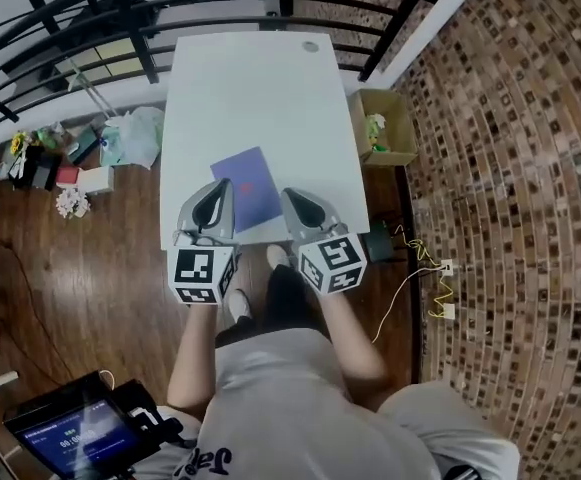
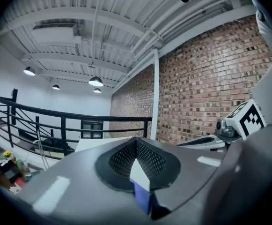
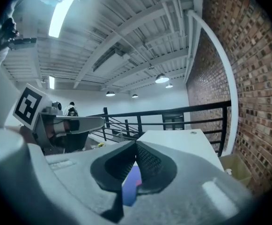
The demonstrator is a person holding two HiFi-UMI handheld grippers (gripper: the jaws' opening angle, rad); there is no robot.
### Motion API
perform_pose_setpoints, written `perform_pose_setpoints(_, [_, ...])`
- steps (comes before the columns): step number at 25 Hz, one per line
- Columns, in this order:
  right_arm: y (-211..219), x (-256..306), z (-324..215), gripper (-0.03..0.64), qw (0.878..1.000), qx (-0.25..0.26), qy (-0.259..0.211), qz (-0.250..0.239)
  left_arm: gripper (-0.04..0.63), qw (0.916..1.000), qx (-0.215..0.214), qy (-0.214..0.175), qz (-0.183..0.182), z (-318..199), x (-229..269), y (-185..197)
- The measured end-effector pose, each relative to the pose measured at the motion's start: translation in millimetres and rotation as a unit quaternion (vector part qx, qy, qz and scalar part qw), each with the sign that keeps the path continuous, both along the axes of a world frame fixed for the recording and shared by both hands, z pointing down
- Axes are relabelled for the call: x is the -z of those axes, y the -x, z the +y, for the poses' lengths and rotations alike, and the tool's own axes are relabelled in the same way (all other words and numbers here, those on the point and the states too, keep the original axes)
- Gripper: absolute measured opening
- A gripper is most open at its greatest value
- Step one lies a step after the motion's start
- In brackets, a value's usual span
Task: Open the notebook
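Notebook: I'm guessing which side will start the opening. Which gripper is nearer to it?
Left, narrowly. In the head view the left gripper overlaps the purple notebook at its near-left edge; the right gripper sits just off its right edge.

So the table (image 1: 260,98) runs away from the person, with a railing (image 1: 170,8) behind its far edge. The notebook (image 1: 250,183) lies on the table close to the near edge, about mid-width and turned a bit askew. There are 2 grippers over the near edge: the left gripper (image 1: 224,188) at the notebook's left side and the right gripper (image 1: 288,194) at its right side, tips pointing in toward it. Can't tell if either touches it. A small round cap (image 1: 310,47) sits by the far right corner. On the floor, a box (image 1: 385,128) stands just beside the table's right edge, a pile of clutter (image 1: 70,158) lies off the left edge, and a screen (image 1: 70,433) sits behind the person's left side.
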State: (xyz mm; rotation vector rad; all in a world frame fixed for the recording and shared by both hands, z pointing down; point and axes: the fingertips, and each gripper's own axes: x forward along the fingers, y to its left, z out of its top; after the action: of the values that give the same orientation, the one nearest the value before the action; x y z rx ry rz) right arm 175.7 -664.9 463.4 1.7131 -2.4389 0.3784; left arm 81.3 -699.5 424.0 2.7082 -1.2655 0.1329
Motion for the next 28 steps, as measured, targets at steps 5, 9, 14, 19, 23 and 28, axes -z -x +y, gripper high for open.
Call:
perform_pose_setpoints(5, [-45,-56,-3,-0.009,0.997,-0.006,0.071,-0.001,0.017,0.9991,-0.007,0.039,-0.013,-10,-42,-17])
perform_pose_setpoints(9, [-69,-105,1,-0.009,0.989,0.033,0.145,0.027,0.017,0.9971,-0.023,0.070,-0.019,-10,-68,-29])
perform_pose_setpoints(14, [-100,-145,-12,-0.009,0.973,0.083,0.194,0.094,0.017,0.9946,-0.033,0.096,-0.023,-18,-90,-38])
perform_pose_setpoints(19, [-116,-163,-40,-0.009,0.960,0.133,0.205,0.134,0.017,0.9924,-0.028,0.118,-0.017,-27,-102,-40])
perform_pose_setpoints(23, [-109,-177,-63,-0.009,0.951,0.165,0.222,0.138,0.017,0.9906,-0.020,0.132,-0.027,-33,-117,-36])
perform_pose_setpoints(28, [-80,-192,-82,-0.008,0.945,0.189,0.238,0.118,0.017,0.9887,-0.007,0.147,-0.029,-40,-128,-25])
